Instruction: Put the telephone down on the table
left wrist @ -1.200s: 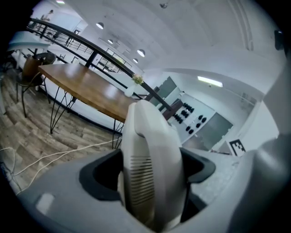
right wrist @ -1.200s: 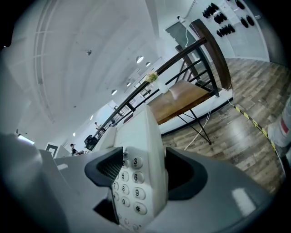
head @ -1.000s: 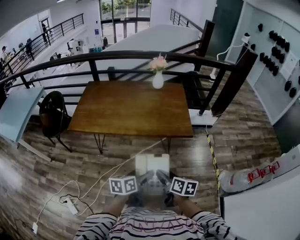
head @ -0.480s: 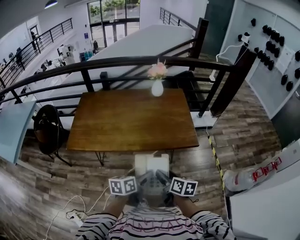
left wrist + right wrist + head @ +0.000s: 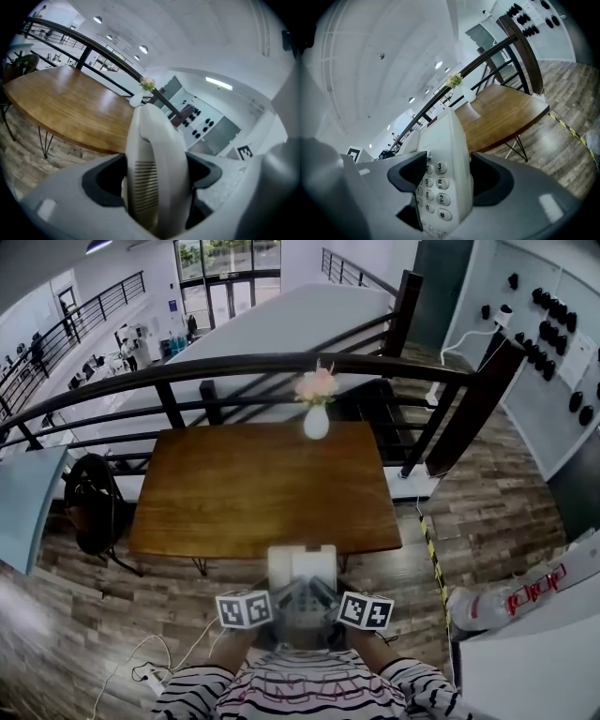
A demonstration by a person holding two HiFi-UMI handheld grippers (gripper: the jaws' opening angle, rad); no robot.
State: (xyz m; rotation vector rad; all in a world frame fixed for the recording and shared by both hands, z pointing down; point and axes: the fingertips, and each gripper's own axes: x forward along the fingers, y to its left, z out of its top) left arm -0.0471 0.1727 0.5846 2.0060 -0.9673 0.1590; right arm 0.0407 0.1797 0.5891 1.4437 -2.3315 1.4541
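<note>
A white desk telephone [image 5: 302, 567] hangs in the air just in front of the brown wooden table's [image 5: 262, 486] near edge, carried between both grippers. My left gripper [image 5: 278, 607] is shut on its handset side [image 5: 154, 173]. My right gripper [image 5: 328, 607] is shut on its keypad side [image 5: 443, 183]. In the head view the phone's rear half is hidden behind the grippers and their marker cubes. The tabletop [image 5: 70, 105] lies ahead of the phone and lower in both gripper views.
A white vase with pink flowers [image 5: 316, 409] stands at the table's far edge, in front of a dark railing [image 5: 281, 367]. A black chair [image 5: 89, 502] sits left of the table. A white counter [image 5: 525, 634] is at the right; cables and a power strip [image 5: 155, 676] lie on the floor.
The table has drawn closer in the head view. Both grippers keep hold of the telephone, which now reaches the table's near edge.
</note>
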